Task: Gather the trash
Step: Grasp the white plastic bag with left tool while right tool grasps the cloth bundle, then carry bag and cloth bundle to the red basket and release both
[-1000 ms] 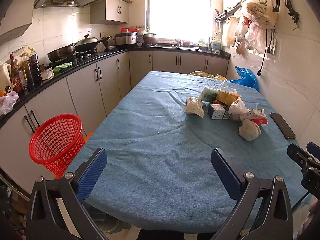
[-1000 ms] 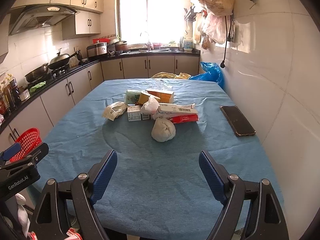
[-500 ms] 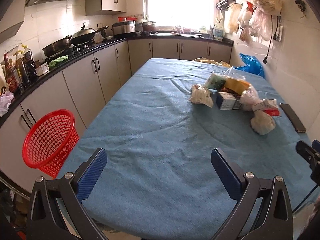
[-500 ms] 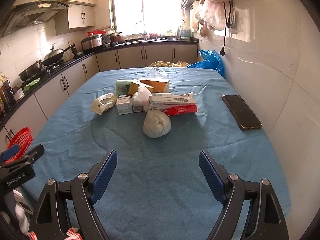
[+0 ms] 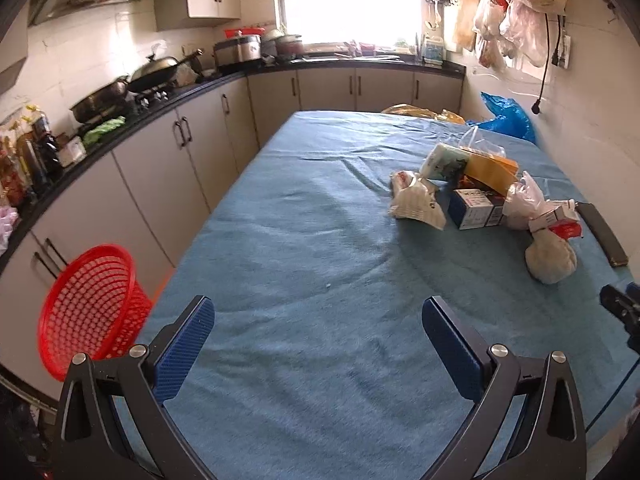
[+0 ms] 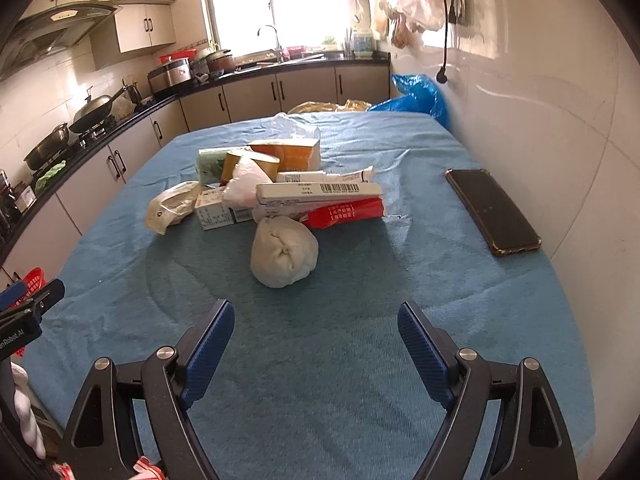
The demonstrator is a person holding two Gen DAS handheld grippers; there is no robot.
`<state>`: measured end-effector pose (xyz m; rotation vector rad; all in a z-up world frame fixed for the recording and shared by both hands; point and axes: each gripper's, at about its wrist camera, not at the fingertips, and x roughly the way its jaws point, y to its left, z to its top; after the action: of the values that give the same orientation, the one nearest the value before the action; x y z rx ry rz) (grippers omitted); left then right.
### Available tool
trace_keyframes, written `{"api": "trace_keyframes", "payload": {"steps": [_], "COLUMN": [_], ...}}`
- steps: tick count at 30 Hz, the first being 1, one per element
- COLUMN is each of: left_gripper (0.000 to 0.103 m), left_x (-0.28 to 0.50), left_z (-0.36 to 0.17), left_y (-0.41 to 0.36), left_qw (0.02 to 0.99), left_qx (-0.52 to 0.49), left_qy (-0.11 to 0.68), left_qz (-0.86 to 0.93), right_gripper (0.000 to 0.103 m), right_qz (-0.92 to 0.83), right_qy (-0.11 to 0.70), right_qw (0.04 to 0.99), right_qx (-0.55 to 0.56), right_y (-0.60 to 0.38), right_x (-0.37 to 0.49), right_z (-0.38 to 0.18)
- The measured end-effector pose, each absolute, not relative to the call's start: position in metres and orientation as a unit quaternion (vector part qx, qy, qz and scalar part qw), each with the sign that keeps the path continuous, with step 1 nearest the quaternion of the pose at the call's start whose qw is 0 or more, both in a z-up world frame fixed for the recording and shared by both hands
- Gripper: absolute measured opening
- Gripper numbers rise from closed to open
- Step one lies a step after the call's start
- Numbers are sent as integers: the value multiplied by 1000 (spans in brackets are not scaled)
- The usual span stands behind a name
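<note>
A heap of trash lies on the blue tablecloth (image 6: 360, 360): a crumpled white wad (image 6: 284, 251) nearest me, a red and white carton (image 6: 340, 210), a long white box with a barcode (image 6: 320, 192), small cartons (image 6: 214, 212) and a crumpled bag (image 6: 170, 206). My right gripper (image 6: 316, 314) stands open just short of the white wad, nothing between its fingers. My left gripper (image 5: 318, 316) is open over bare cloth, left of the heap; the wad (image 5: 551, 258) and the bag (image 5: 416, 200) lie ahead to its right. A red mesh basket (image 5: 90, 308) stands on the floor at the table's left side.
A black phone (image 6: 492, 210) lies by the white wall (image 6: 540, 80) on the right. Kitchen cabinets and a counter with pans (image 5: 120, 96) run along the left. Blue and yellow bags (image 6: 416, 94) sit behind the table's far end.
Both grippers have moved forward and lower over the table, and the trash heap now looms larger and closer. Both stay open.
</note>
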<state>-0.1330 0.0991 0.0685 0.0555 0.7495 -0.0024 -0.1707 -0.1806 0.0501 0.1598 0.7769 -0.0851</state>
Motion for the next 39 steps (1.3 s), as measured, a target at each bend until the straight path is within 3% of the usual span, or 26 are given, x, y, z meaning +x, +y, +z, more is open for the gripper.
{"api": "trace_keyframes", "payload": {"steps": [10,23,26,28,29,30,31,39], "left_gripper": [103,103,90,66,64,48,45,45], "left_x": [-70,42,54,59,58,56,54,10], "left_z": [75,30,21,15,14,16,17,41], "left_y": [87,35,27,24,24,25,25,44], "left_qw": [932,891,883,874,874,877,875,889], "left_qx": [8,3,5,-1,-5,-4,-6,-32], "left_qy": [360,445,458,471,472,466,469,443], "left_qz": [-34,-94,-106,-117,-119,-115,-117,-113], "right_gripper": [87,85,76,68,61,56,47,39], "right_qz": [-14,10,14,13,14,18,22,36], "right_qy": [398,414,419,420,421,421,423,419], "right_qw": [913,907,905,905,905,904,903,903], "right_qx": [93,76,71,64,62,64,68,88], "right_y": [-189,-177,-174,-172,-172,-172,-172,-169], "right_x": [-125,-69,-64,-64,-64,-64,-65,-89], "right_z": [38,24,20,18,18,18,17,28]}}
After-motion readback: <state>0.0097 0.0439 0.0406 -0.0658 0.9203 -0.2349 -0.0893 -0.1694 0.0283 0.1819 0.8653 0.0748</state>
